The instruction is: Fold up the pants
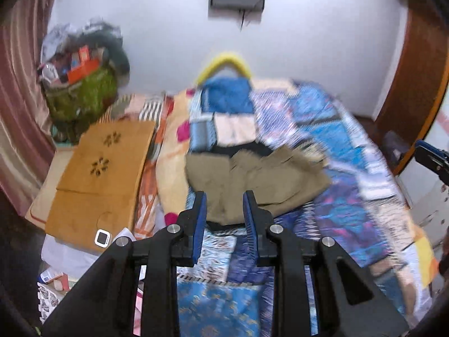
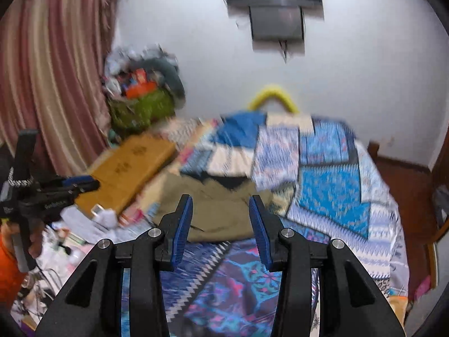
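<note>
Khaki pants (image 1: 252, 177) lie crumpled on the patterned blue bedspread (image 1: 350, 174), with a black garment edge behind them. My left gripper (image 1: 224, 196) is open and empty, held above the near edge of the pants. In the right wrist view the pants (image 2: 221, 213) lie ahead of my right gripper (image 2: 220, 205), which is open and empty above the bed. The left gripper (image 2: 84, 186) shows at the left of the right wrist view, and the right gripper (image 1: 432, 160) shows at the right edge of the left wrist view.
A wooden board (image 1: 98, 177) lies at the bed's left, with a small white device (image 1: 101, 237) by it. A green bag (image 1: 81, 95) full of items stands in the corner by the curtain (image 1: 19, 84). A yellow handle (image 1: 224, 64) shows at the bed's far end.
</note>
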Demonstrator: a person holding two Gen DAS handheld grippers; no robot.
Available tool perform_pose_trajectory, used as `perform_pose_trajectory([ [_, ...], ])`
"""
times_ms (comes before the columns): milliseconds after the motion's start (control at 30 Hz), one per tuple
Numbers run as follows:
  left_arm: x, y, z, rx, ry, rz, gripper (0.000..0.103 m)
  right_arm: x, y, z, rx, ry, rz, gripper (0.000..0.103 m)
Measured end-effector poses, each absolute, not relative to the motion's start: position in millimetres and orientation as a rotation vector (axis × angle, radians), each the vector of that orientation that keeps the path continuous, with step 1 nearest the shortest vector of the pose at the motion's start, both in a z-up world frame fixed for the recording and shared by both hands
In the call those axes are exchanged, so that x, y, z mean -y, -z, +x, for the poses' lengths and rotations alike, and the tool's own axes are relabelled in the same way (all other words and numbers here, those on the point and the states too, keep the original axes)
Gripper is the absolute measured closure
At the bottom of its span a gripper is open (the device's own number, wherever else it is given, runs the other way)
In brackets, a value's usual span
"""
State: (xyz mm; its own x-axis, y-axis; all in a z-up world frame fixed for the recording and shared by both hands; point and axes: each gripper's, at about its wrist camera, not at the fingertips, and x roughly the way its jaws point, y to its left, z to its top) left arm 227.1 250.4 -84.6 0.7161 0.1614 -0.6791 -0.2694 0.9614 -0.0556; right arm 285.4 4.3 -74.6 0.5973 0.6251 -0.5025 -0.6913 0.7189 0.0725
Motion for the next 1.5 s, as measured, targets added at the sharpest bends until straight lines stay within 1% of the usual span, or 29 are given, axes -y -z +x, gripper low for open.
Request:
perform_pose_trajectory([
  [200, -201, 18, 162, -0.549, -0.227, -0.083, 0.077, 19, 27, 214, -0.336, -0.801, -0.082, 0.065],
  [333, -180, -7, 118, -0.447, -0.215, -0.075, 0.076, 29, 10, 172, -0.230, -0.815, -0.069, 0.065],
  [400, -173, -16, 99, -0.403, -0.222, -0.075, 0.070, 31, 8, 153, -0.189, -0.814, -0.079, 0.065],
  [467, -167, -21, 81, -0.361, -0.228, -0.069, 0.059, 33, 10, 143, -0.166, -0.804, -0.073, 0.065],
  [533, -161, -23, 67, -0.331, -0.231, -0.065, 0.054, 36, 12, 136, -0.163, -0.805, -0.046, 0.065],
  [600, -157, -23, 56, -0.313, -0.218, -0.070, 0.049, 40, 14, 132, -0.155, -0.792, -0.029, 0.057],
  [667, -153, -23, 46, -0.292, -0.218, -0.067, 0.037, 44, 16, 129, -0.134, -0.763, -0.019, 0.034],
  [700, -150, -23, 40, -0.273, -0.228, -0.057, 0.033, 46, 17, 127, -0.124, -0.752, -0.014, 0.029],
  [733, -147, -23, 37, -0.263, -0.233, -0.049, 0.026, 46, 17, 126, -0.115, -0.746, -0.011, 0.022],
  [767, -145, -22, 34, -0.254, -0.233, -0.043, 0.020, 48, 17, 123, -0.112, -0.742, -0.012, 0.019],
  [800, -143, -21, 32, -0.250, -0.230, -0.045, 0.018, 48, 17, 122, -0.109, -0.735, -0.014, 0.017],
  [867, -141, -19, 29, -0.250, -0.220, -0.054, 0.009, 48, 17, 120, -0.106, -0.726, -0.014, 0.008],
  [933, -139, -18, 25, -0.241, -0.228, -0.065, 0.003, 50, 17, 117, -0.100, -0.717, -0.011, 0.002],
  [967, -138, -18, 23, -0.233, -0.236, -0.066, 0.001, 50, 18, 117, -0.096, -0.710, -0.013, 0.001],
  [1500, -134, -14, 17, -0.220, -0.240, -0.054, 0.000, 59, 25, 107, -0.097, -0.690, 0.008, 0.001],
])
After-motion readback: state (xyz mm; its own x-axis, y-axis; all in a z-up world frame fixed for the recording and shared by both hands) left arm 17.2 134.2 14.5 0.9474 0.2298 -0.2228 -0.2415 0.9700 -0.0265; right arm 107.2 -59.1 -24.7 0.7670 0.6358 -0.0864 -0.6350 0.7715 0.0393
